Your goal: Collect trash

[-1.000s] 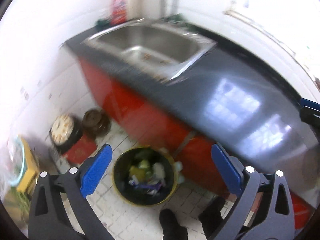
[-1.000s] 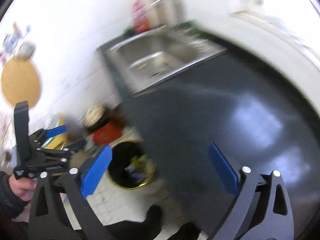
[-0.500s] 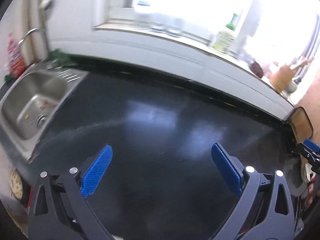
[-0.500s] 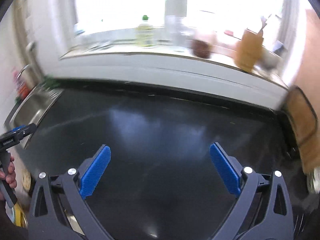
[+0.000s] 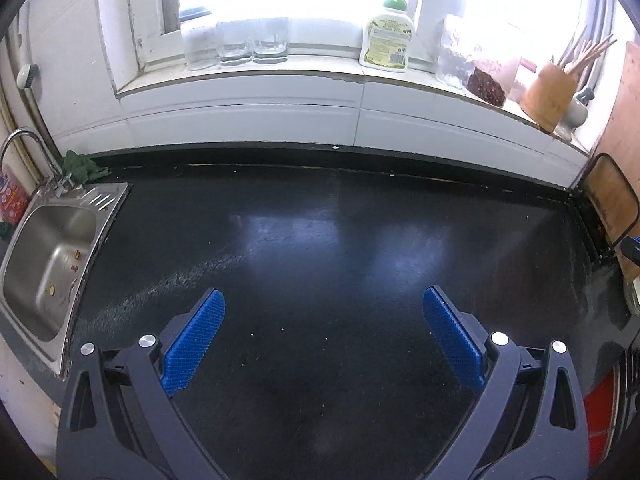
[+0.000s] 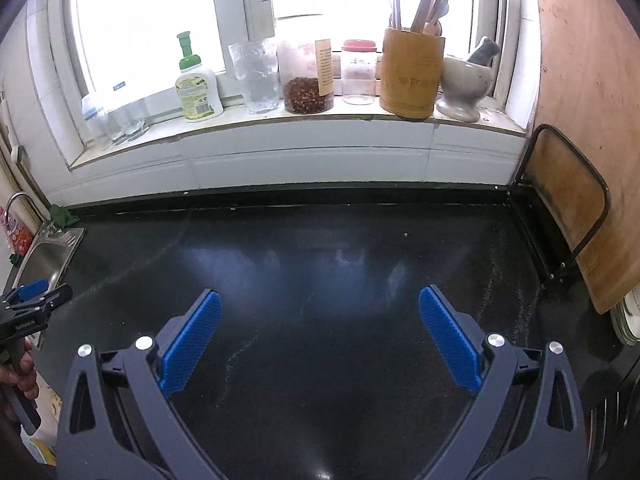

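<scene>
We find both grippers, left gripper (image 5: 323,322) and right gripper (image 6: 319,322), spread wide, empty, over the counter (image 6: 320,264). One crumb (image 6: 405,235) lies at one o'clock, nearer the right.

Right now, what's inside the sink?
A few small brownish scraps lie on the bottom of the steel sink. Its near corner is cut off by the rim, so anything there stays hidden. Neither claw reaches in.

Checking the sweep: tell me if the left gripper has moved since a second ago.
Yes. The left gripper swung up and right: the sink slid to the left edge.
</scene>
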{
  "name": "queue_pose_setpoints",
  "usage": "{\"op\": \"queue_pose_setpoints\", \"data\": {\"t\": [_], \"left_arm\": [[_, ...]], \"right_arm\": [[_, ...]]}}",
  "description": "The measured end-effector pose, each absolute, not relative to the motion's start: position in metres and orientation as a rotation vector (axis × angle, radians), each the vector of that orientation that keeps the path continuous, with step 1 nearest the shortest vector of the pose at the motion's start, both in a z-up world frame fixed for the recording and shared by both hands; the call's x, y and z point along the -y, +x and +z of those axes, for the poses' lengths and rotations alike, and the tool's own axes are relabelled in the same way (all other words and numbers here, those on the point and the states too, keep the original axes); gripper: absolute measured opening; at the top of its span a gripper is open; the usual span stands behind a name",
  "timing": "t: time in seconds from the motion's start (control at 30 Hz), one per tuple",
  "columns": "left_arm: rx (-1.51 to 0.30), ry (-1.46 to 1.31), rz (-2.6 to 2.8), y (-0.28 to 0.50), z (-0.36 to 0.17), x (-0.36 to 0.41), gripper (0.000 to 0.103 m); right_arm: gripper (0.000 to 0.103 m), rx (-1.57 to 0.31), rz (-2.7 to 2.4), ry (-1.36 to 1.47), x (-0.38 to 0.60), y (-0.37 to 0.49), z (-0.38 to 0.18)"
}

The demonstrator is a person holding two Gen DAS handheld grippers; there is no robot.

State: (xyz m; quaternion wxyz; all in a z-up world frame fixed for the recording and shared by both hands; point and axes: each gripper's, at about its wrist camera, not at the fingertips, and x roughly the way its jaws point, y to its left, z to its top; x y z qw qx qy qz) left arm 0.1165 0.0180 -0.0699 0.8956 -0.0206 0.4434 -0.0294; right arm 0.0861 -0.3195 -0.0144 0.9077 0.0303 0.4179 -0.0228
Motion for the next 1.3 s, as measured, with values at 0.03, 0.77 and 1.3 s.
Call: {"op": "queue_pose_setpoints", "data": {"t": [0.03,0.77,1.3], "left_arm": [[-0.919,-0.042,-0.060,0.117,-0.070,-0.018,0.096],[-0.923,-0.034,-0.058,0.107,-0.071,-0.017,0.096],[-0.924,-0.031,-0.056,0.102,-0.068,-0.020,0.096]], "right_arm": [[0.096,-0.862,-0.049,0.060,0.319,0.085,-0.014],[0.096,-0.874,-0.028,0.050,0.315,0.082,-0.008],[0.096,-0.886,-0.015,0.053,0.313,0.081,-0.010]]}}
